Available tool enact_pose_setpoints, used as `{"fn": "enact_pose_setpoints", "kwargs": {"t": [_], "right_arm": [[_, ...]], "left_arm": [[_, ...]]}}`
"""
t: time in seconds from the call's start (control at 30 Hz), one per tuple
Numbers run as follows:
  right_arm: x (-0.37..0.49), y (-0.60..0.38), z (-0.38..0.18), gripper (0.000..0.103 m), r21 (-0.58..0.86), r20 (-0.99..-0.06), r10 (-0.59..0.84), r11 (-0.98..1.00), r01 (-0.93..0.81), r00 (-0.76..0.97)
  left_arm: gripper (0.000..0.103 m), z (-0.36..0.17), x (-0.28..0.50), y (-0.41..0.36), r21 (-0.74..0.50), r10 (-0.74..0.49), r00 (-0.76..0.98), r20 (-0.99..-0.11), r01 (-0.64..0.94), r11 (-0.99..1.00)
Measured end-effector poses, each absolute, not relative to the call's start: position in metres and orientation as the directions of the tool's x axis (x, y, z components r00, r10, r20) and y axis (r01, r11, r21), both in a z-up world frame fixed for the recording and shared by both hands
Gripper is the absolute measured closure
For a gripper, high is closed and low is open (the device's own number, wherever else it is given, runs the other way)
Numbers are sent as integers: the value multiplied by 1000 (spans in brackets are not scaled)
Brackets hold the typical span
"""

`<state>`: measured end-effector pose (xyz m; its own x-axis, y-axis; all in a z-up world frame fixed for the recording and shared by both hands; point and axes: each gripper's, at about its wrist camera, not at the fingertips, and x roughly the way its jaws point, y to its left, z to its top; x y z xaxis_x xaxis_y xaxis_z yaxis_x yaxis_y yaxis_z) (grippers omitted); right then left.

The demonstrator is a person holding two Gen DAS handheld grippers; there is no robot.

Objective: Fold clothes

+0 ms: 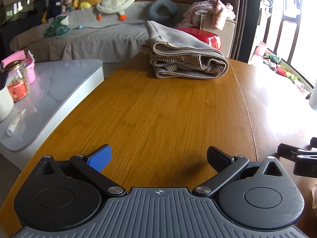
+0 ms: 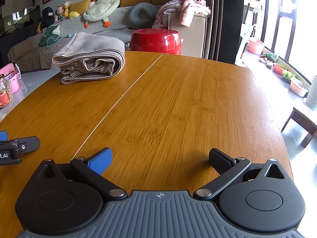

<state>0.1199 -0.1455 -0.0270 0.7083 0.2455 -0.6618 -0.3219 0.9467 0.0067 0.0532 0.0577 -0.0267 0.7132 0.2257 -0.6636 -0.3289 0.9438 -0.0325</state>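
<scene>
Both the left gripper and right gripper hover with jaws spread, empty. Well ahead of the fingers, the folded garment sits near the table's far edge; a careless nudge could unroll it or push it off.

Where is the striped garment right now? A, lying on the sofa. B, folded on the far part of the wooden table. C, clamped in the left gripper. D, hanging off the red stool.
B: the striped garment lies folded on the wooden table, beyond the left gripper and right gripper, both open and empty.
</scene>
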Motion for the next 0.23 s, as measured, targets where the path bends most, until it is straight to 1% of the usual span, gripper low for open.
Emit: {"fn": "enact_pose_setpoints", "kwargs": {"t": [0.07, 0.13, 0.17, 0.23], "right_arm": [[121, -145, -26, 0, 7, -666, 243, 947, -320, 705], [121, -139, -24, 0, -6, -671, 240, 945, -328, 702], [119, -133, -22, 0, -22, -671, 244, 937, -348, 700], [112, -113, -14, 0, -72, -660, 260, 912, -405, 705]], "left_arm": [[0, -26, 52, 59, -46, 215, 720, -660, -324, 945], [0, -24, 47, 67, -115, 160, 755, -636, -298, 948], [0, -23, 44, 71, -152, 135, 773, -620, -287, 946], [0, -18, 35, 89, -229, 128, 822, -554, -299, 927]]}}
